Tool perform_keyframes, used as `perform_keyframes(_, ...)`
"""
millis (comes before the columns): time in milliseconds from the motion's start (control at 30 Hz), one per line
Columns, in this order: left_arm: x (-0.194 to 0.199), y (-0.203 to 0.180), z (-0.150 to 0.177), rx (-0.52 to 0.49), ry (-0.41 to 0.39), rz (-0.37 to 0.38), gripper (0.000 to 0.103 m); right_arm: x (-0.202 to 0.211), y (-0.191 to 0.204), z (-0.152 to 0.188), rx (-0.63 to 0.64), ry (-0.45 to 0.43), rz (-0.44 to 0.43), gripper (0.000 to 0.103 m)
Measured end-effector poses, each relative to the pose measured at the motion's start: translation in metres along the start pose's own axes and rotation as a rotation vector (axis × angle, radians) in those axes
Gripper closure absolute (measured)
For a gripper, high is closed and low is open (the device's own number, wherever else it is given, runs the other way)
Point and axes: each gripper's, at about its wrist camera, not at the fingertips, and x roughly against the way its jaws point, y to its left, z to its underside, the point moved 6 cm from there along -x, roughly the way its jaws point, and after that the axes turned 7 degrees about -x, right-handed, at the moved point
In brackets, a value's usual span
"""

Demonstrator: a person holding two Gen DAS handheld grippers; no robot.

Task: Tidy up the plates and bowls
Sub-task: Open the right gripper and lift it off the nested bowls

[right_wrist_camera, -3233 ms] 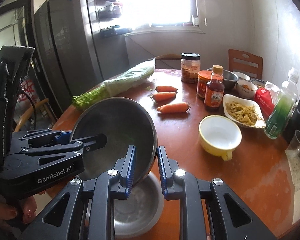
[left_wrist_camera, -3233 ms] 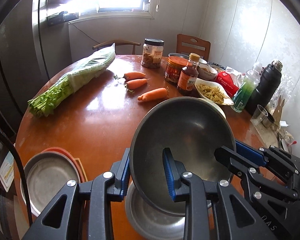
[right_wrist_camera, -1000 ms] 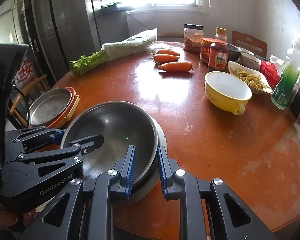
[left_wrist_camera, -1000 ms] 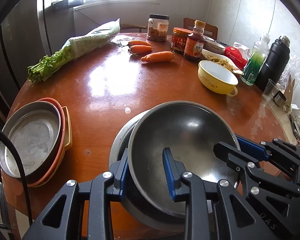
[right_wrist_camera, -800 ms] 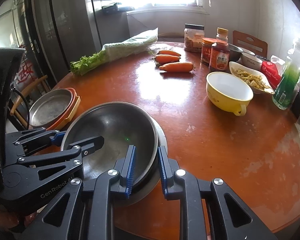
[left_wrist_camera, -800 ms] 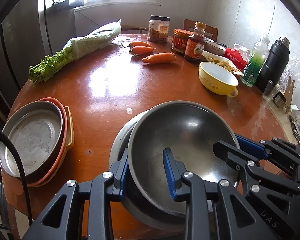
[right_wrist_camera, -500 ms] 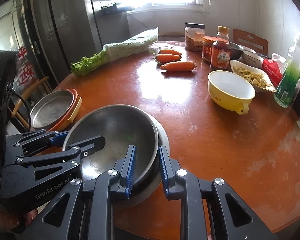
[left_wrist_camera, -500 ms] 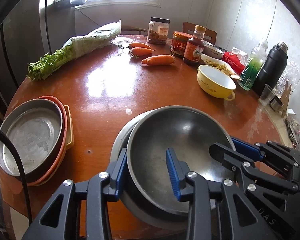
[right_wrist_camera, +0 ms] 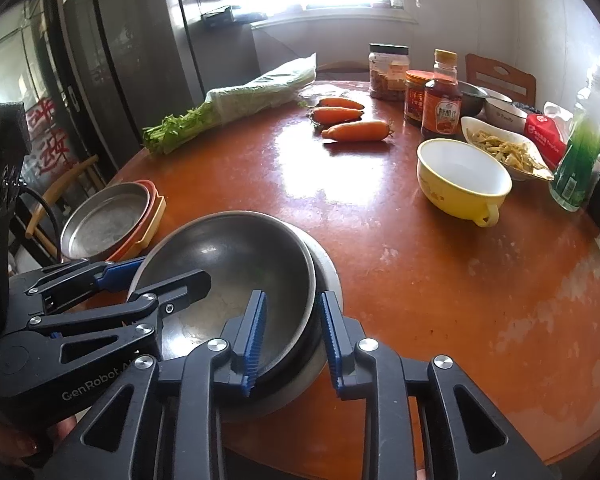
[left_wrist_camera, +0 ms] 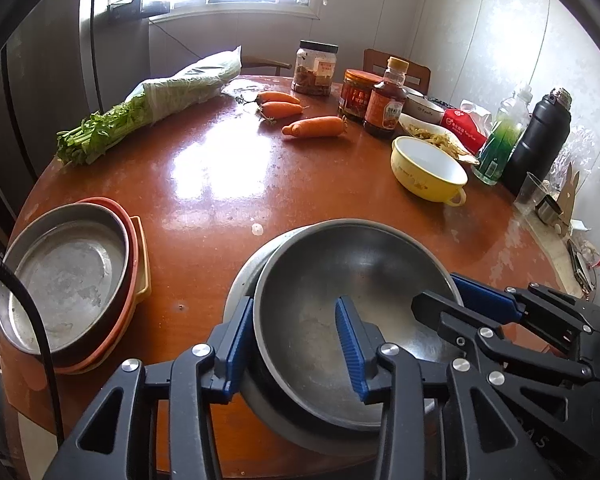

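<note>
A dark steel bowl (left_wrist_camera: 352, 276) (right_wrist_camera: 236, 264) sits nested in a lighter steel bowl (left_wrist_camera: 242, 276) (right_wrist_camera: 328, 270) at the table's near edge. My left gripper (left_wrist_camera: 293, 304) straddles its near-left rim. The jaws are opening, one blue pad outside the rim and one inside, and neither presses on the metal. My right gripper (right_wrist_camera: 292, 296) straddles the near-right rim in the same way, its jaws opening with a gap on both sides. Each gripper also shows in the other's view: the right gripper (left_wrist_camera: 436, 290) and the left gripper (right_wrist_camera: 172, 270).
A steel plate (left_wrist_camera: 64, 280) (right_wrist_camera: 104, 220) tops an orange and a yellow plate at the left edge. A yellow bowl (left_wrist_camera: 428, 168) (right_wrist_camera: 460, 176) stands at the right. Carrots (left_wrist_camera: 312, 126), celery (left_wrist_camera: 148, 112), jars, bottles and a black flask (left_wrist_camera: 538, 140) line the back.
The dark bowl came down from the air and settled into the lighter bowl. Both grippers then widened their jaws and let go of its rim.
</note>
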Motion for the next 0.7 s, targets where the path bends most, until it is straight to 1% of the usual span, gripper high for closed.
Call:
perform_keyframes(67, 0.001, 0.0, 0.0, 0.001, -0.003, -0.002, 0.059, 0.004, -0.001, -0.001, 0.004, -0.015, 0.005, 0.066)
perform_keyframes(200, 0.004, -0.003, -0.003, 0.001, -0.009, -0.006, 0.052, 0.013, -0.004, -0.004, 0.002, -0.026, 0.008, 0.066)
perform_keyframes(267, 0.006, -0.002, -0.005, -0.002, -0.015, -0.032, 0.04, 0.018, -0.006, -0.006, -0.002, -0.035, 0.006, 0.066)
perform_keyframes(300, 0.008, -0.001, -0.006, 0.001, -0.02, -0.048, 0.039, 0.02, -0.007, -0.008, -0.004, -0.041, 0.007, 0.065)
perform_keyframes(400, 0.011, 0.001, -0.008, 0.012, -0.02, -0.044, 0.039, 0.025, -0.006, -0.01, 0.002, -0.049, 0.003, 0.063)
perform_keyframes(700, 0.029, 0.004, -0.015, 0.006, -0.061, -0.081, 0.038, 0.035, -0.005, -0.016, -0.008, -0.076, -0.018, 0.057)
